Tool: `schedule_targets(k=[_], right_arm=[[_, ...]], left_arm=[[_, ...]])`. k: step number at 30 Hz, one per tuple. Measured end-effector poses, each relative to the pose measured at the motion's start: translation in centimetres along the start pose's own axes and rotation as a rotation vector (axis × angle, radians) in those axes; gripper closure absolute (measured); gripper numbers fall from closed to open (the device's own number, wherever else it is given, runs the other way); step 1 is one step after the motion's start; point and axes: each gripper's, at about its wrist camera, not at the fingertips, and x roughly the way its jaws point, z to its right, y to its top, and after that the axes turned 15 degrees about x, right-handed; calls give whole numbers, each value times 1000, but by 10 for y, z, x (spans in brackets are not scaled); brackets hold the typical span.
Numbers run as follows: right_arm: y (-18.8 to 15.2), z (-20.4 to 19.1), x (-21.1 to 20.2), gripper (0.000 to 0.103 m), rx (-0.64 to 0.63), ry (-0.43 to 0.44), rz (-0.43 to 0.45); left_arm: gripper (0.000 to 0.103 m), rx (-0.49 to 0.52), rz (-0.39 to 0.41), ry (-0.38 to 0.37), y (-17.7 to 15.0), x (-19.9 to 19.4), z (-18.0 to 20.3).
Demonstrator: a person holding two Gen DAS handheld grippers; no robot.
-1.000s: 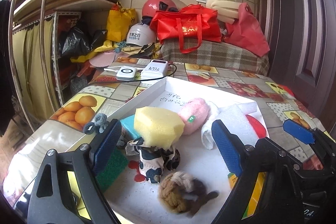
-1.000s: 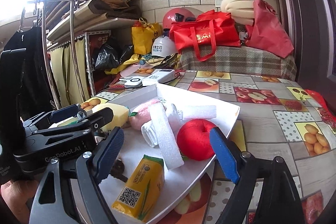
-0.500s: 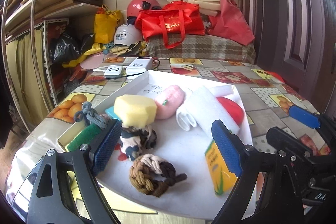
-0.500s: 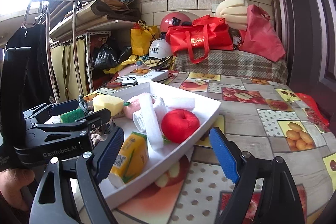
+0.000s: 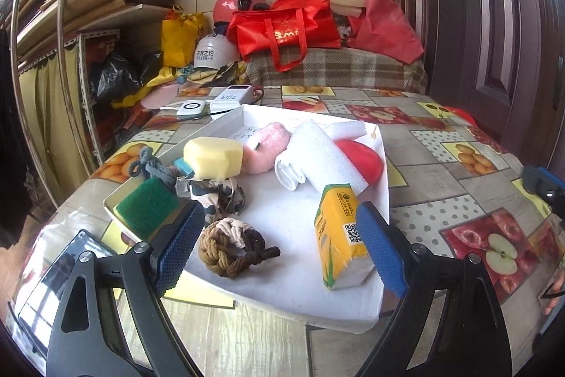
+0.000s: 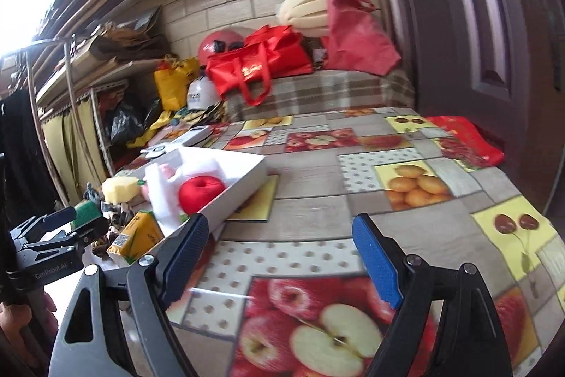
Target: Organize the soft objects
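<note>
Both grippers wide apart and empty — left gripper hovering over the white tray of soft things, right gripper over bare tablecloth — best drop squarely onto the rope knot, squeezing gently.

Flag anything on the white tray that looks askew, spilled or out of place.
Nothing spilled or damaged. The soft items are jumbled on the white tray: a white foam sheet lies across the red plush apple, and the yellow tissue pack stands tilted near the front. The green scouring sponge sits at the tray's left edge.
</note>
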Motion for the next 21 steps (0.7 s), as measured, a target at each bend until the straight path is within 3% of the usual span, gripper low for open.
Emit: schedule_targets(k=[2,7,9,12,18,21], right_arm=[[0,8,-21,19,-9,-1,63],[-13,10,-79,19,-58,6,334],[-17,7,-87,12,-71,-25,385],[-17,6,-82,0,-77,-89,377],[-19,7,-84,0,-82,-70,363],[-18,6,-78,0,-99,-49,307]], left_arm=[[15,-7,1,23,-1,-6,2],[15,-25,36,93,-4,-28,5],[15,-5,33,130,-4,-31,11],[15,-3,-31,208,-5,-29,18],[15,75,-34,115,1,-18,36],[15,100,-50,93,3,-14,43]])
